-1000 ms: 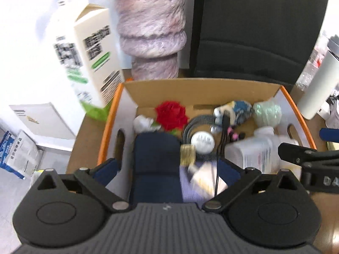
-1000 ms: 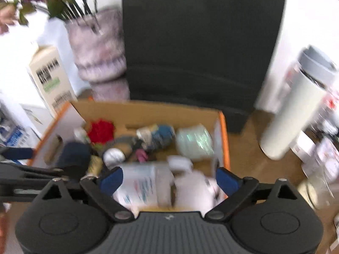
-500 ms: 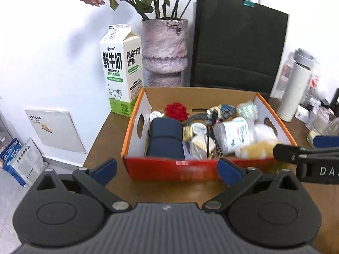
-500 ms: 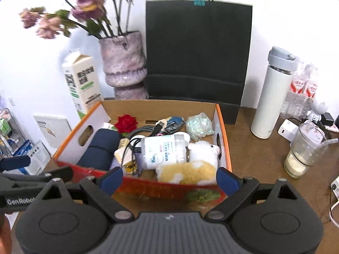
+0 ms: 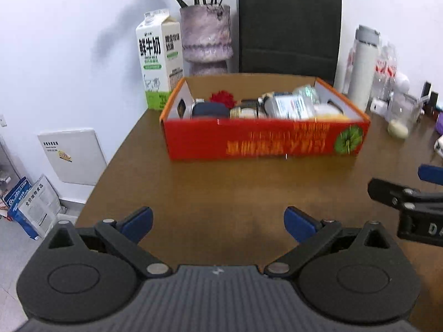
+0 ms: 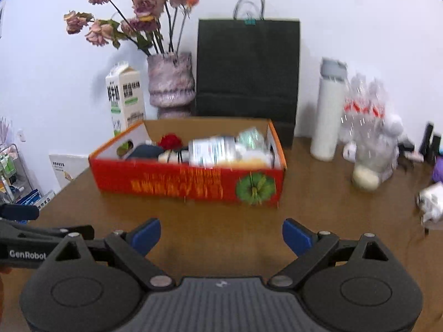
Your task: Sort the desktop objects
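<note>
Sorting looks nearly done to us: red box (image 5: 265,141) sits packed, while our left gripper (image 5: 218,218) and right gripper (image 6: 221,233) hang apart, empty.

Bright, even indoor light; soft shadow on white wall (image 5: 69,41) left of flowers (image 6: 133,22). Dull sheen on brown table (image 5: 235,188). Motion blur on red box (image 5: 265,138) lettering and on bottles (image 6: 365,102) at right. Strong fisheye bending, dark corners at frame edges.
</note>
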